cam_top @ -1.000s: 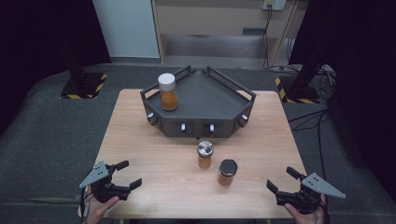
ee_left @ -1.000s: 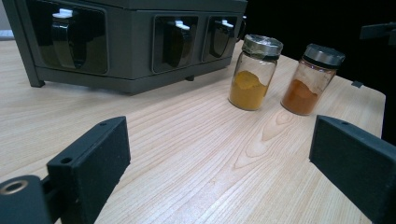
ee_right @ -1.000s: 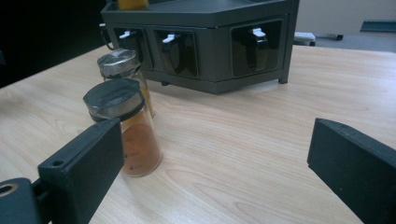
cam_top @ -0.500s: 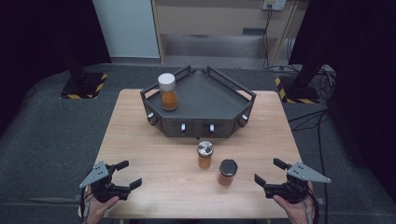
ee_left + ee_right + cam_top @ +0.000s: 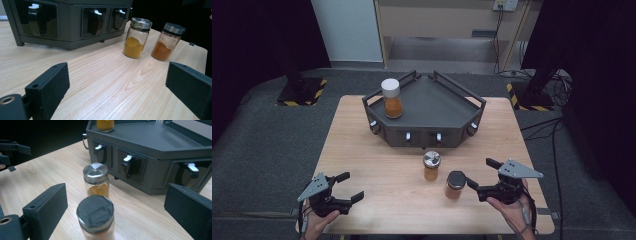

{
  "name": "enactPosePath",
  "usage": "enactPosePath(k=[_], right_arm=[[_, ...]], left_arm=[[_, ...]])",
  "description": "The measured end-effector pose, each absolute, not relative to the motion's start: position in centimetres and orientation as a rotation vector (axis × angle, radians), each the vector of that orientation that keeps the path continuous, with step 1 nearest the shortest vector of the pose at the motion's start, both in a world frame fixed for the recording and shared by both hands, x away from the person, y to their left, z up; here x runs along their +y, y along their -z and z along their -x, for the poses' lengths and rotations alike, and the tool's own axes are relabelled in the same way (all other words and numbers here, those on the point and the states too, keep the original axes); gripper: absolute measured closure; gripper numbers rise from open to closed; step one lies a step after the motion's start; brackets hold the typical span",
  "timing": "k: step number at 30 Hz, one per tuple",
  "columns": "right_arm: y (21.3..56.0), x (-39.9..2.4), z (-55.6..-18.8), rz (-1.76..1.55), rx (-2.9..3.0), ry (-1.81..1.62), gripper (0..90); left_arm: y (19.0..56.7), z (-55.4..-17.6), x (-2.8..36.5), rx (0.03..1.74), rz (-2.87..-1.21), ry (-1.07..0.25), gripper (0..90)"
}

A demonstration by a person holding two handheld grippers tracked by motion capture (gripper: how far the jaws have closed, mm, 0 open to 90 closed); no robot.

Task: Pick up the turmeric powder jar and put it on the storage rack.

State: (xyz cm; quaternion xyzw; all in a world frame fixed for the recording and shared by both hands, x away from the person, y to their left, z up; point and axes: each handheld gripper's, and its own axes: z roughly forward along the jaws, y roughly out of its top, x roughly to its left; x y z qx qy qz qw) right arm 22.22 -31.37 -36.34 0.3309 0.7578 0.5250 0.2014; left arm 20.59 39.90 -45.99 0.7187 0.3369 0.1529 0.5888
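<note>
Both grippers' jaws gape apart; dark-lidded jar [image 5: 95,220] is cut off below.

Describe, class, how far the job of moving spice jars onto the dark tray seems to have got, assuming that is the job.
Done: the white-lidded jar stands on the tray. In hand: the right gripper, jaws open, sits beside the dark-lidded jar, not touching it. Left: that jar and the silver-lidded jar both stand on the table. The left gripper is open, holding nothing.

Curtained lab; cabled floor [image 5: 542,125]
</note>
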Motion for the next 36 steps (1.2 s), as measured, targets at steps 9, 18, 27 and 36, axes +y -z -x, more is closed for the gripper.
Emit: enactPosePath(k=[9,18,27,36], right_arm=[[35.6,-29.3,-24.3,-0.904,2.167,-1.458,4.8],[35.2,-27.2,-26.3,-0.878,2.218,-1.445,5.3],[34.9,-25.3,-28.2,-0.86,2.277,-1.414,6.1],[34.8,-23.7,-30.3,-0.861,2.335,-1.367,6.3]], left_arm=[[46.0,-20.6,39.9,0.787,-1.675,-0.354,4.2],[46.0,-20.6,39.9,0.782,-1.678,-0.353,4.3],[45.9,-20.6,39.9,0.782,-1.68,-0.352,4.2],[45.9,-20.7,39.9,0.782,-1.681,-0.35,4.2]])
